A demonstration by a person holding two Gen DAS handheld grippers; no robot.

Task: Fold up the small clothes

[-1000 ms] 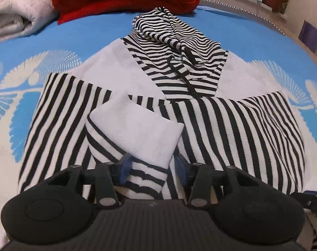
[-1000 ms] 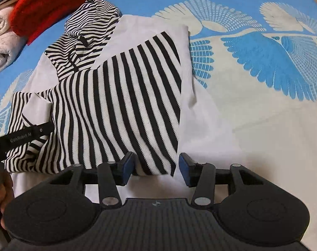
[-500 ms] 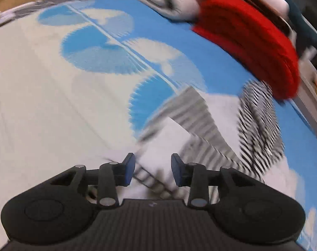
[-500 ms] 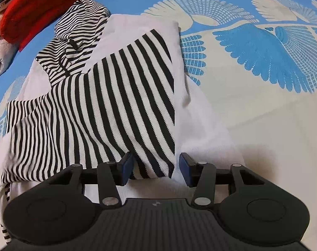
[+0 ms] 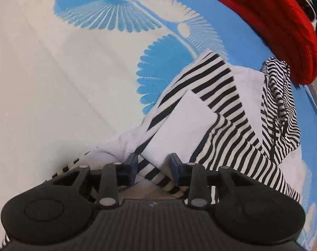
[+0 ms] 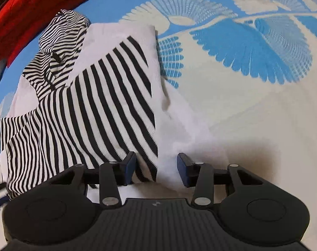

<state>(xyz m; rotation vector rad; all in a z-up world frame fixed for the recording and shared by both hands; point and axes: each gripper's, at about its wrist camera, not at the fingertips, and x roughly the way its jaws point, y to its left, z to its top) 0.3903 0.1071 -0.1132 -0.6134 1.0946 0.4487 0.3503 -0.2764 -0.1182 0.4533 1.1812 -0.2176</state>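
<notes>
A white hoodie (image 5: pixel 187 125) with black-and-white striped sleeves and a striped hood (image 5: pixel 279 108) lies flat on the bed, both sleeves folded across its body. My left gripper (image 5: pixel 154 164) hovers at the hoodie's side edge. Its jaws are closing, and the white cuff and striped sleeve end lie loose between them. In the right wrist view the hoodie (image 6: pixel 91 104) spreads to the left, hood (image 6: pixel 58 41) at the far end. My right gripper (image 6: pixel 156 165) sits over the bottom hem where stripes meet white cloth. Its jaws are closing around that edge without pinching it.
The bedsheet (image 5: pixel 54 83) is cream and blue with fan patterns and stretches out on both sides (image 6: pixel 252 94). A red knitted garment (image 5: pixel 273 21) lies beyond the hood, seen also in the right wrist view (image 6: pixel 28 10). The bed's edge runs at the far right of the left view.
The left gripper let go of the folded sleeve cuff, rolled and slid sideways to the hoodie's side edge. It left the right view. The right gripper stayed at the hem, jaws slightly narrower.
</notes>
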